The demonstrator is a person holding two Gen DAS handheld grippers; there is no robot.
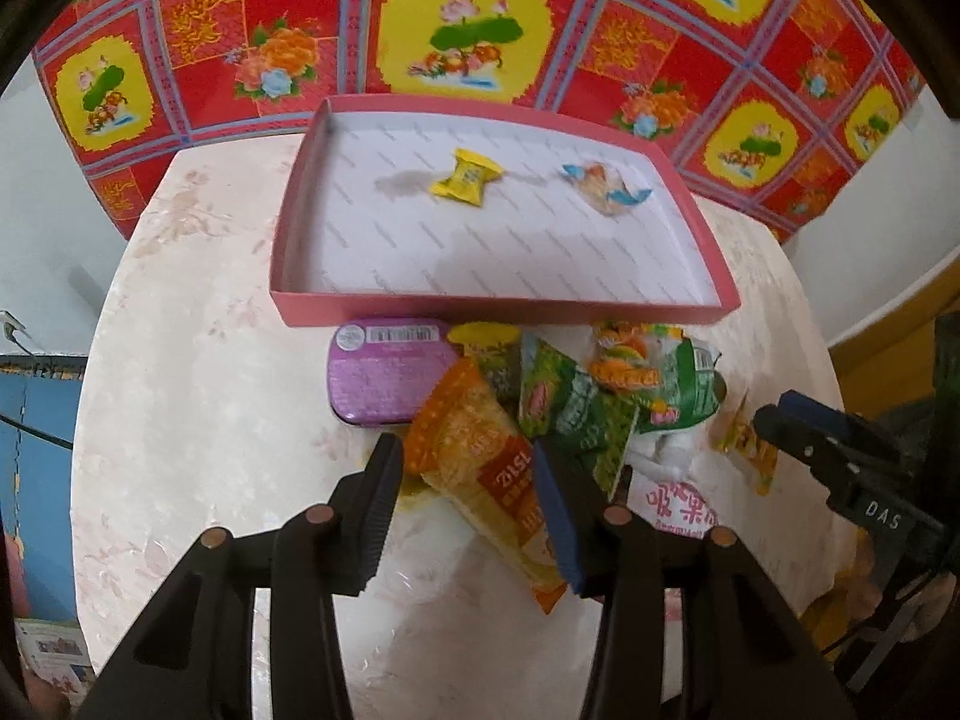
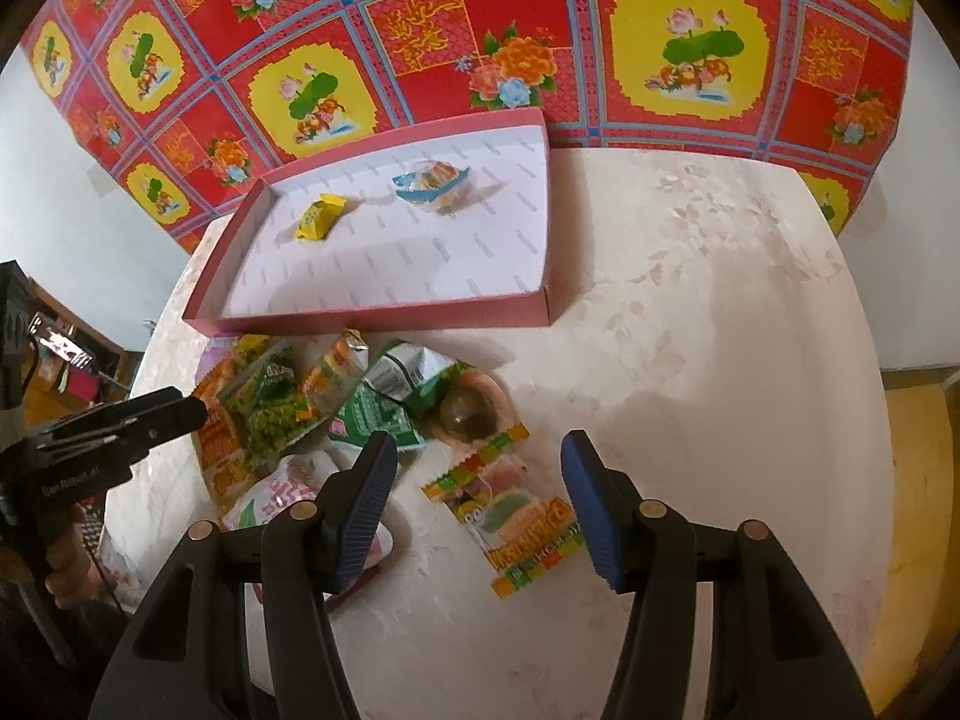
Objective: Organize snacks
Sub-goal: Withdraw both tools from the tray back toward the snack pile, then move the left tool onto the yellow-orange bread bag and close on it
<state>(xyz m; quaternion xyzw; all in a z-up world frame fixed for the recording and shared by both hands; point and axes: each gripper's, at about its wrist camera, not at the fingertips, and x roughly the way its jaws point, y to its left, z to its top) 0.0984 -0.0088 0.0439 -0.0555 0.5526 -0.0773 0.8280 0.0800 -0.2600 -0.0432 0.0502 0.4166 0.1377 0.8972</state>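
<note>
**Snack pile at the tray's near wall, both grippers over it**

Lay heaped on the table, just in front of the tray: a purple tin, an orange packet, green packets, a pink-and-white pouch, a round jelly cup and a candy bag. Touched or overlapped one another, with the tin against the tray's near wall and the candy bag a little apart on the right side of the pile.

Held only two pieces inside the tray: a yellow candy and a blue-edged wrapper, apart from each other toward the far wall.

Left gripper pointed steeply down, jaws part open on either side of the orange packet; could not tell whether the pads pressed it. Seen from the right wrist as a dark tip at the pile's left edge.

Right gripper hung over the candy bag, jaws part open, the bag between the fingers, nothing gripped.

Stood behind the table: a red cloth with yellow flower panels.
</note>
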